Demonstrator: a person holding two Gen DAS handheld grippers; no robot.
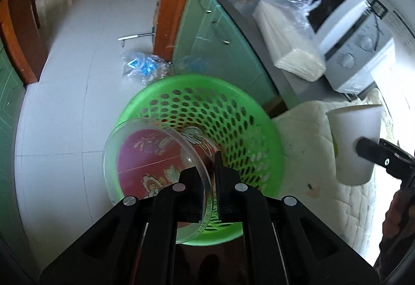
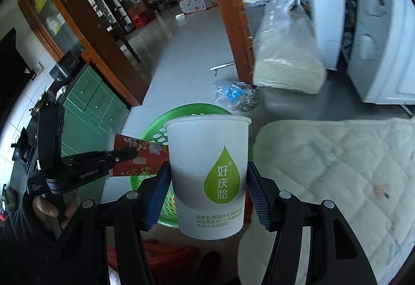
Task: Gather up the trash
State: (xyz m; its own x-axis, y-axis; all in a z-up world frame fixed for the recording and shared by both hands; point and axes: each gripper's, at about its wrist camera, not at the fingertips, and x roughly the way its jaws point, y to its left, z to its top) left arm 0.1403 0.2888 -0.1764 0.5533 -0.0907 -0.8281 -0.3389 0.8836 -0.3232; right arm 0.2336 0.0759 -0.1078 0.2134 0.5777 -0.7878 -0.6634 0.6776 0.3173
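Observation:
My left gripper (image 1: pixel 208 189) is shut on the rim of a clear plastic cup with a red flowered sleeve (image 1: pixel 153 168), held on its side over a green perforated basket (image 1: pixel 215 113) on the floor. The same cup (image 2: pixel 137 158) and the left gripper (image 2: pixel 129 155) show in the right wrist view, above the basket (image 2: pixel 155 126). My right gripper (image 2: pixel 207 186) is shut on a white paper cup with a green drop logo (image 2: pixel 207 168), upright, just right of the basket. That paper cup (image 1: pixel 355 139) shows in the left wrist view, with the right gripper's finger (image 1: pixel 373 150) on it.
A cream quilted cloth (image 2: pixel 332 168) lies on the counter beside the basket. A bagged pack of noodles (image 1: pixel 293 49) and a white microwave (image 1: pixel 358 51) stand further along. A crumpled plastic bag (image 1: pixel 145 67) lies on the tiled floor by green cabinets (image 1: pixel 207 33).

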